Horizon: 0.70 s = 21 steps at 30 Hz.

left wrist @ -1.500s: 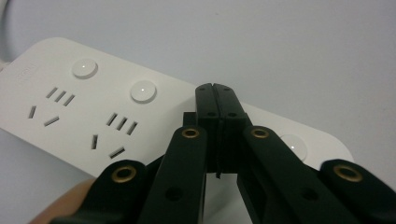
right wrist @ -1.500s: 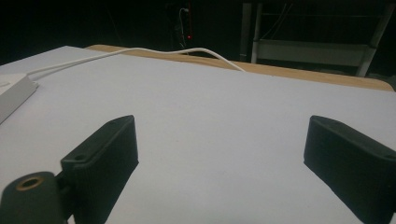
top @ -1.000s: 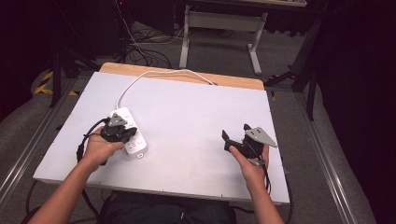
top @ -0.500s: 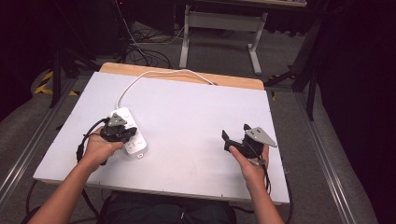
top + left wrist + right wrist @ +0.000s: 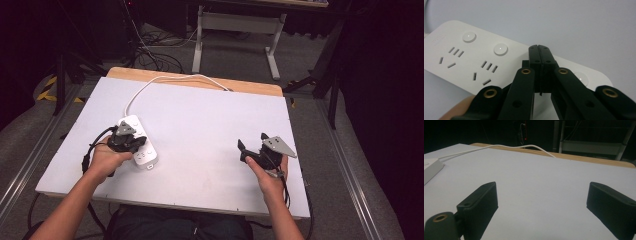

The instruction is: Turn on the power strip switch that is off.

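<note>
White power strip flat on table, left side; long axis diagonal, cord end pointing far-left. Left gripper over strip, tilted down, jaws pressed together, empty. Right gripper low, level, jaws wide, empty.

- The white plastic power strip runs off the picture at nine o'clock in the left gripper view, and the shut black jaws cover its middle sockets.
- Its thin white cord drops behind the table's far edge at twelve o'clock in the high view.
- The small grey lettering on the strip is too blurred to read.
- In the high view, the left gripper hides part of the strip.
</note>
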### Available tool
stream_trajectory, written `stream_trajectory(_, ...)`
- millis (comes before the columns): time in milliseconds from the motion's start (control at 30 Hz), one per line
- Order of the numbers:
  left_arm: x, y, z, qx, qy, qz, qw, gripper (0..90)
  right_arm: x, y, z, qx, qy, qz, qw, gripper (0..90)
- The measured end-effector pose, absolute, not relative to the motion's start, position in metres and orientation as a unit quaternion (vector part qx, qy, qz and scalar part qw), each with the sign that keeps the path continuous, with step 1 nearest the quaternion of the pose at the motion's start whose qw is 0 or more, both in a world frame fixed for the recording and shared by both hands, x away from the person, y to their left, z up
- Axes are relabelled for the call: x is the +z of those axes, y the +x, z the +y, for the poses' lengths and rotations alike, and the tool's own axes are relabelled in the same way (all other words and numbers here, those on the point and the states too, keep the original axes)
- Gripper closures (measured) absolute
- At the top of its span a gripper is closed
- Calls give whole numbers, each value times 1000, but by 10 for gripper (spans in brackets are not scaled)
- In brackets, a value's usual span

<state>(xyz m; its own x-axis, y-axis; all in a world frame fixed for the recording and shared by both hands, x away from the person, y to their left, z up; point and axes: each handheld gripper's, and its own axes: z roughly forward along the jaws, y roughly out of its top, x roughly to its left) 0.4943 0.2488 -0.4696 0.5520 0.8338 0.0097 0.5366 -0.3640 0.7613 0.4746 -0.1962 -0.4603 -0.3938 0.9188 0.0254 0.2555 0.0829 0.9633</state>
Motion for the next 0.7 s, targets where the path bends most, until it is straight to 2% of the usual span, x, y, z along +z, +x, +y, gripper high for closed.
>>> stream_trajectory(700, -470, 493, 247, 206, 801, 428, 366, 900, -459, 473, -196, 511, 445, 659, 327, 103)
